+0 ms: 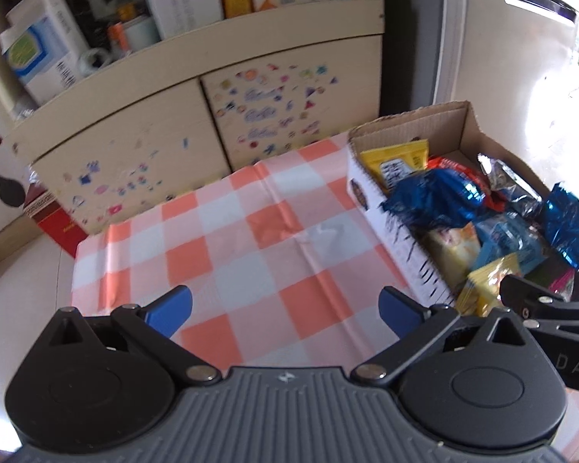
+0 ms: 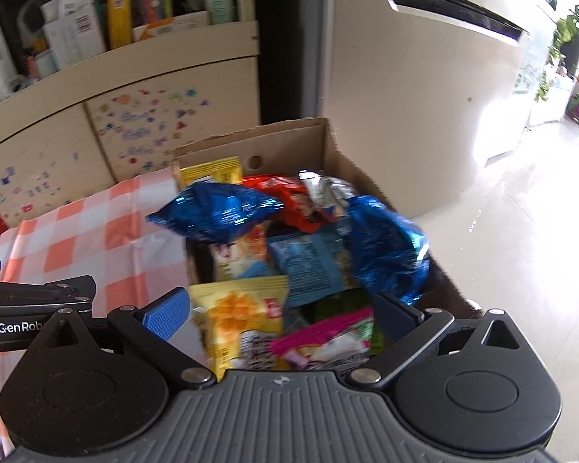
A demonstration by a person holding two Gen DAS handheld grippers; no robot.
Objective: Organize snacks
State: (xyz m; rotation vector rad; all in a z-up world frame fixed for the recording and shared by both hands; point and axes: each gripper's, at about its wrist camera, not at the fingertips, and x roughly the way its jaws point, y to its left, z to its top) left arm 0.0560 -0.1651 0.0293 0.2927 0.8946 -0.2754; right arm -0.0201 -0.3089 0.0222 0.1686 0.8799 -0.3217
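Observation:
A cardboard box [image 1: 413, 123] [image 2: 289, 135] full of snack packets stands at the right edge of an orange-and-white checked cloth [image 1: 251, 231] [image 2: 96, 223]. On top lie two shiny blue bags [image 2: 216, 212] [image 2: 386, 247], a red packet [image 2: 289, 196], yellow packets [image 2: 243, 308] and a pink one [image 2: 328, 339]. My left gripper [image 1: 285, 310] is open and empty above the cloth, left of the box. My right gripper [image 2: 281, 316] is open and empty above the near end of the box, over the yellow and pink packets.
A cream cabinet with stickered doors [image 1: 274, 100] stands behind the cloth, its shelf crowded with boxes and bottles [image 1: 181, 0]. A red box [image 1: 54, 220] sits at the cloth's far left. A white fridge [image 2: 405, 77] and glossy floor [image 2: 521, 231] lie right of the box.

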